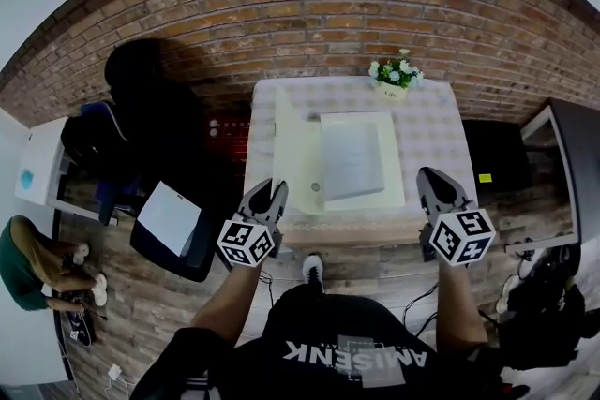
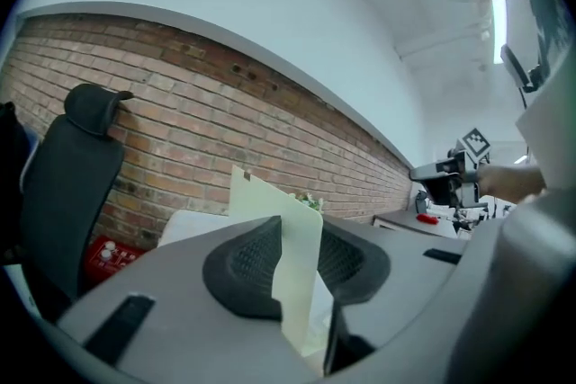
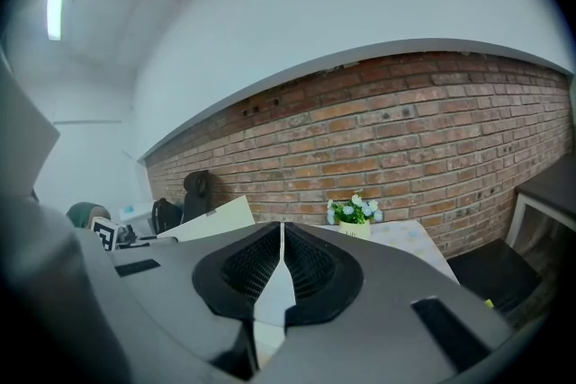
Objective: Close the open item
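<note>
Folder (image 1: pixel 352 159): lying open toward worktop (image 1: pixel 433 128) front-left corner; upright cover (image 2: pixel 290 252) standing between slightly parted jaws of left gripper (image 1: pixel 270 194). Right gripper (image 1: pixel 429 179) hovering closed, empty.

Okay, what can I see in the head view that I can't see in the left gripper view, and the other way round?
Only the head view shows the flat half of the folder with its sheets, the table around it and the person's shoe. Only the left gripper view shows the cover standing between the jaws of the left tool, and the white wall higher up. Both show that raised cover, the brick wall and the black chair.
</note>
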Demonstrator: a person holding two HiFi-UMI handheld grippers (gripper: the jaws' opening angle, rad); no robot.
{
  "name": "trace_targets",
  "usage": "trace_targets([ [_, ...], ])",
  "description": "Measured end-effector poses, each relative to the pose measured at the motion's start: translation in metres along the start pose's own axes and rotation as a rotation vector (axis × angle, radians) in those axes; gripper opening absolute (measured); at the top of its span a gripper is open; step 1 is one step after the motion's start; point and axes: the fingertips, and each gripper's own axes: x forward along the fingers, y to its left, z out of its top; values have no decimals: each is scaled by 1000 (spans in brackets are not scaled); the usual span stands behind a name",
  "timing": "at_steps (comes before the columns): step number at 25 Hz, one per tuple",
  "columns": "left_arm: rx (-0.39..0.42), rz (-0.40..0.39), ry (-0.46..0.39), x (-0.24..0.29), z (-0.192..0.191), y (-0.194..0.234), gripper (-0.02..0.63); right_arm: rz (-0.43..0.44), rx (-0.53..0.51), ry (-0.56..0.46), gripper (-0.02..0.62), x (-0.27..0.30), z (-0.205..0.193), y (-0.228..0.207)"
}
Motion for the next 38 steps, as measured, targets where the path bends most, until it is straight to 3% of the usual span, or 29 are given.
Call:
trace_targets([
  [6,156,-307,35,24,3,-59,132,-46,7,5,43,10,8,-4],
  [9,189,-462,52,34,-1,-82,175,-81,18,7,43,14,9,-8],
  [14,178,-716,120,43,-18,-115,212,-156,50,12,43,14,6,-18],
  [19,150,-877,164,57,-28,-130,213,-206,102,26,43,21,3,-33],
  [22,80,-999,204,61,-35,-138,222,-205,121,43,43,29,-3,-42],
  [25,36,-1051,243,73,-44,-146,222,-203,143,55,43,34,-10,-56],
  [38,138,-1101,450,115,-106,-200,236,-95,180,167,43,78,-50,-110],
])
